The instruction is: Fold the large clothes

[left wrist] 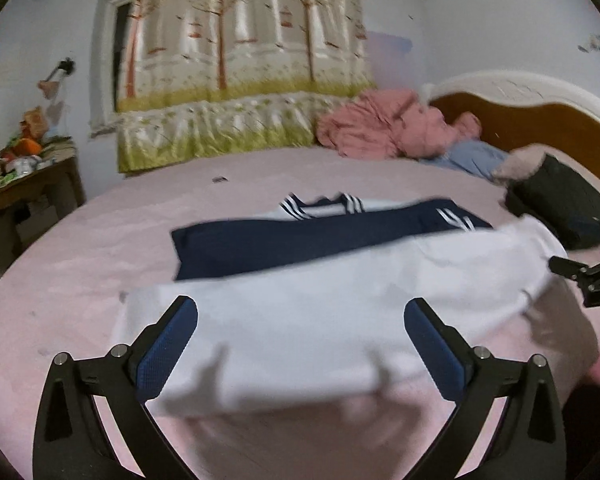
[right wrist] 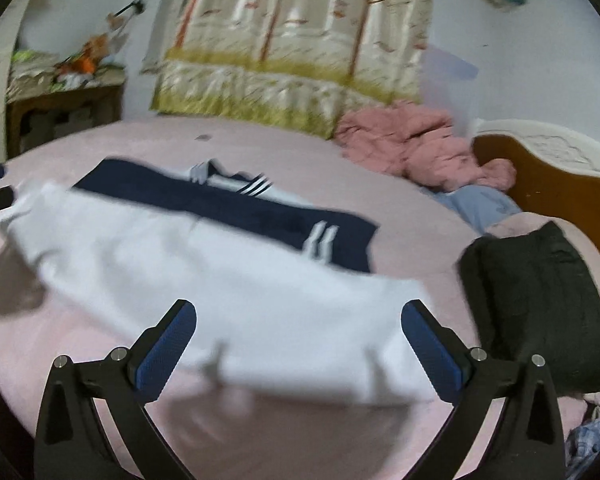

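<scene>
Item one: my left claw [left wrist: 300,344], jaws spread wide, blue pads [left wrist: 168,344] clear of everything, nothing gripped; the white cloth lies on the bed beneath and beyond the gap between them. Item two: my right claw [right wrist: 298,344], likewise spread wide and empty, its blue pads [right wrist: 166,346] standing over the near edge of the same cloth; in the left wrist view its black tip [left wrist: 584,276] shows at the right edge of the picture. Item three: the garment [left wrist: 320,320], white with a navy band and white stripes, lying flat and partly folded on the pink bed [left wrist: 60,280], near the bed's front edge, the white part towards me and the navy band [right wrist: 228,208] with the striped collar [left wrist: 320,206] on the far side. Item four: a black bag [right wrist: 540,304], on the bed just right of the garment, towards the headboard end. Item five: a crumpled pink blanket [left wrist: 380,128] and a pale blue cloth [left wrist: 472,158], heaped at the bed's far corner by the brown and white headboard [left wrist: 540,120]. Item six: a tree-patterned curtain [left wrist: 240,60] hanging along the bed's far edge. Item seven: a wooden tabletop [left wrist: 32,176] past the bed's left edge, cluttered with papers and small things too blurred to name.
</scene>
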